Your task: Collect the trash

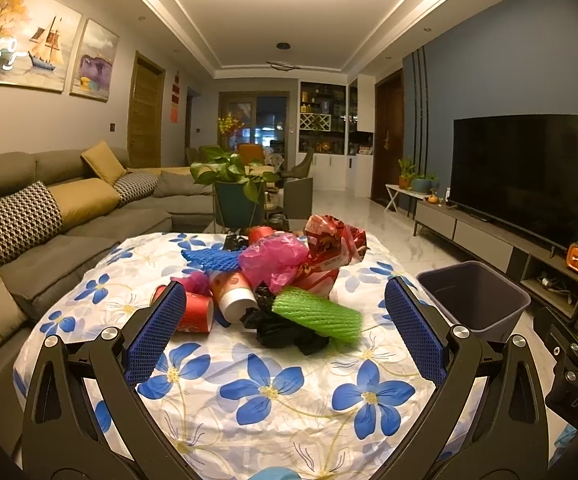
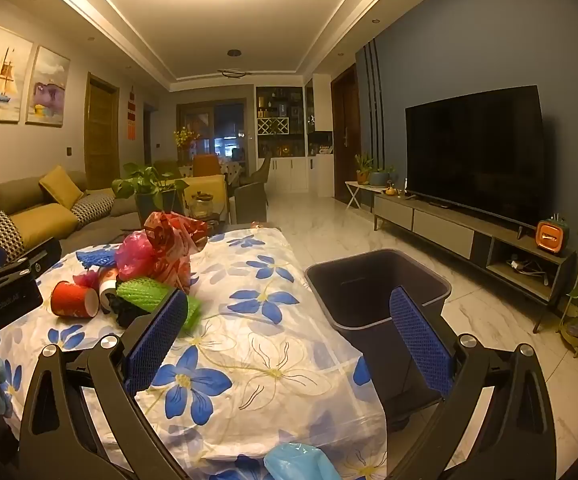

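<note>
In front of you, a bench [image 1: 249,384] draped in a white cloth with blue flowers fills the middle of the living room. Just beside its right edge, on the floor, stands a dark grey bin [image 2: 373,296], open at the top. On the far half of the bench lies a heap of trash: a crumpled red printed bag [image 1: 331,248], a pink plastic bag [image 1: 275,258] against it, a green foam net sleeve [image 1: 317,314] at the near edge, a blue foam net [image 1: 209,258] behind, crumpled black plastic [image 1: 285,330], and a red paper cup [image 1: 197,312] tipped on its side at the left. Your left tongs [image 1: 281,332] hover spread wide before the heap, holding nothing. Your right tongs [image 2: 289,330] are likewise wide apart, empty, one finger over the bench, the other over the bin.
</note>
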A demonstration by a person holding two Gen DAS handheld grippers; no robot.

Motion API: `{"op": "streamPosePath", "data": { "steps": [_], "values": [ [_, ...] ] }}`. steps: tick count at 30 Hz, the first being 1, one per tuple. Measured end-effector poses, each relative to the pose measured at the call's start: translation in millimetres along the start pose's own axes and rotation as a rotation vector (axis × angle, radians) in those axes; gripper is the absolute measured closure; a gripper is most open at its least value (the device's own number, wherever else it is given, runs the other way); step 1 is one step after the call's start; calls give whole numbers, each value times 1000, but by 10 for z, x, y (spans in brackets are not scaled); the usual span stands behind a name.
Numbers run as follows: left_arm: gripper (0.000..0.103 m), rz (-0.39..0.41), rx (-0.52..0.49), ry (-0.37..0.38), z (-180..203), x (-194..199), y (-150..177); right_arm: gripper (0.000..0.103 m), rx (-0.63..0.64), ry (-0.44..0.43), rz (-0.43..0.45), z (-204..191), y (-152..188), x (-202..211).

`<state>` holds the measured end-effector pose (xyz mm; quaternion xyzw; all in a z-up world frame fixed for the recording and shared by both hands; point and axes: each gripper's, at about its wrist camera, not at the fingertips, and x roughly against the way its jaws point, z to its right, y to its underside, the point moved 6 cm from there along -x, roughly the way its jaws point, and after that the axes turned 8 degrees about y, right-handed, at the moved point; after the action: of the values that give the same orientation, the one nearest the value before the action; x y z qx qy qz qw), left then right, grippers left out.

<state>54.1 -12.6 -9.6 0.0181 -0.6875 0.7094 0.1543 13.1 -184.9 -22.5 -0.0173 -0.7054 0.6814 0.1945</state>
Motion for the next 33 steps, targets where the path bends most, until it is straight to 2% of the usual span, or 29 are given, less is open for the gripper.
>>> {"op": "streamPosePath", "data": {
  "steps": [33],
  "values": [
    [5,-3,3,7,19,-17,-20,6,-4,1,12,38,-72,16]
  ]
}}
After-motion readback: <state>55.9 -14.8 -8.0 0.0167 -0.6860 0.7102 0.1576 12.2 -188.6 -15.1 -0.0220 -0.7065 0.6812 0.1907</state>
